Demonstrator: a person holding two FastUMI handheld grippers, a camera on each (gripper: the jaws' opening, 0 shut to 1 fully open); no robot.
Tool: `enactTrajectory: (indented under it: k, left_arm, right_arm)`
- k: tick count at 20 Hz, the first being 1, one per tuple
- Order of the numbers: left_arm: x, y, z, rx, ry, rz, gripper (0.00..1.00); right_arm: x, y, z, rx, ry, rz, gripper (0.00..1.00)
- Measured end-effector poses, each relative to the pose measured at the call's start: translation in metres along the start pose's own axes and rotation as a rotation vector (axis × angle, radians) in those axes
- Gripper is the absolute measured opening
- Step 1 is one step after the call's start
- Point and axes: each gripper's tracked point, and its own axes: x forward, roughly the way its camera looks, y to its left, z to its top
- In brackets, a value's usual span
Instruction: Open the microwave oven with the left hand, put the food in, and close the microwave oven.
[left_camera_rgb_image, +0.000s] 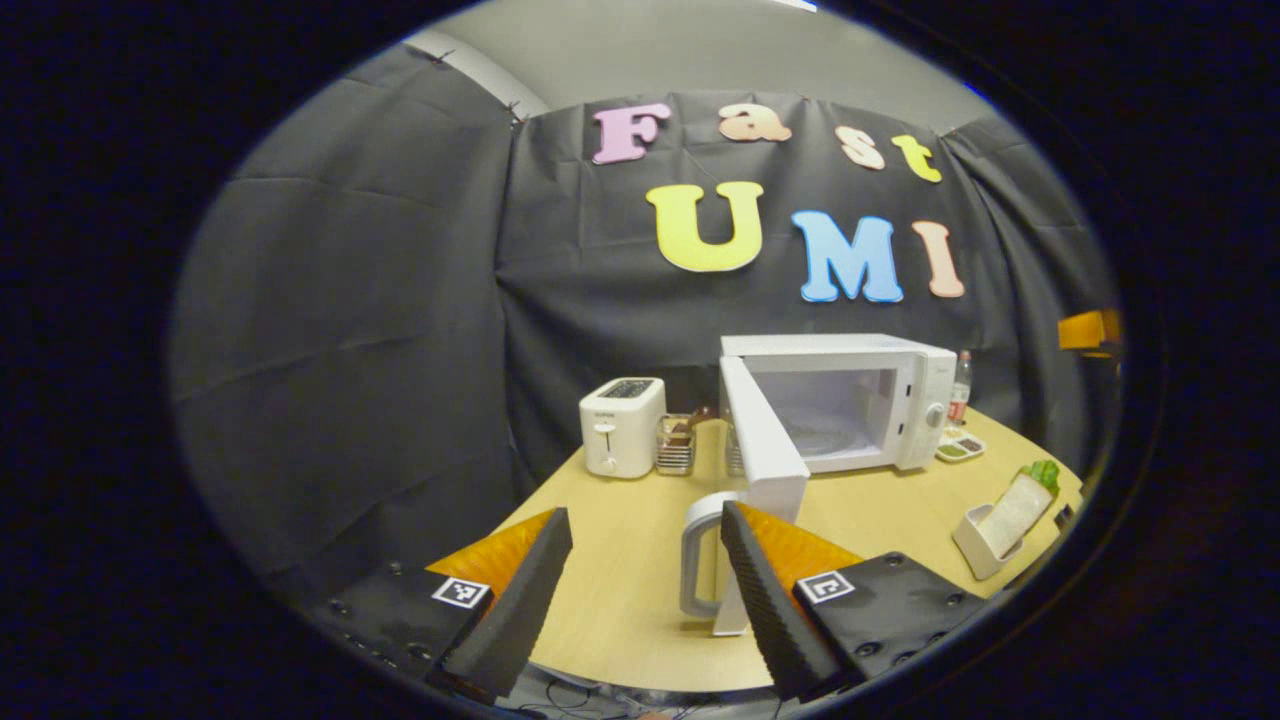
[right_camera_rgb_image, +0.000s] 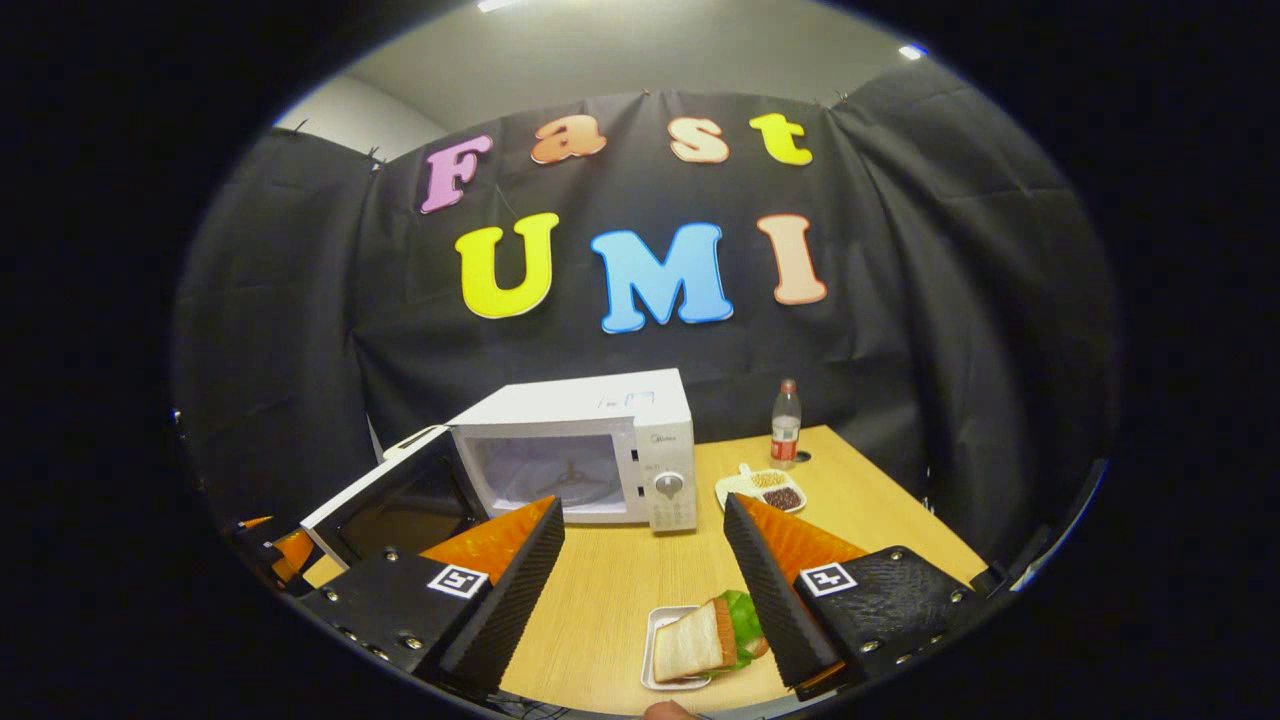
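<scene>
Gripper (right_camera_rgb_image: 645, 565) agape above one sandwich (right_camera_rgb_image: 705, 638)

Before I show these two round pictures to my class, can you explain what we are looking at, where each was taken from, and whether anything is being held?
There is no robot here. A person holds a two-finger gripper in each hand, and a small camera rides on each one, looking forward along its black ridged fingers.

The left gripper view shows the left gripper open and holding nothing. Just beyond it is the handle of the microwave door, which stands swung open. The microwave is empty inside. A white toaster stands to its left.

The right gripper view shows the right gripper, also open and empty, hovering above a sandwich on a small white tray. Farther back on the wooden table are a bottle and a small snack dish.
</scene>
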Motion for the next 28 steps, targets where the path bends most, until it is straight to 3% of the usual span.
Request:
enactTrajectory:
  k: [5,10,16,21,22,23,25,27,28]
  left_arm:
    - [-0.035,0.010,0.058,-0.019,-0.099,0.073,0.97]
    - [-0.062,-0.002,0.105,-0.028,-0.176,0.096,1.00]
    - [-0.080,-0.023,0.103,0.011,-0.179,0.138,0.94]
    - [-0.095,-0.044,0.093,0.011,-0.165,0.155,1.00]
    - [-0.096,-0.044,0.090,0.006,-0.161,0.162,0.99]
    - [-0.098,-0.044,0.088,0.000,-0.162,0.170,0.98]
    - [-0.099,-0.043,0.085,-0.014,-0.160,0.178,1.00]
    - [-0.095,-0.037,0.082,-0.025,-0.153,0.190,1.00]
    - [-0.093,-0.035,0.083,-0.033,-0.155,0.194,1.00]
  right_arm:
    - [0.031,-0.038,-0.044,0.138,0.182,0.007,0.96]
    - [0.056,-0.066,-0.098,0.215,0.396,0.003,0.96]
    - [0.049,-0.082,-0.153,0.225,0.587,0.039,0.96]
    - [0.041,-0.066,-0.183,0.333,0.726,0.121,0.96]
    - [0.042,-0.066,-0.185,0.343,0.742,0.119,0.86]
    - [0.038,-0.067,-0.189,0.348,0.756,0.119,0.65]
    - [0.038,-0.062,-0.189,0.367,0.762,0.142,0.58]
    - [0.037,-0.061,-0.182,0.381,0.759,0.151,0.38]
    - [0.037,-0.060,-0.179,0.381,0.751,0.149,0.38]
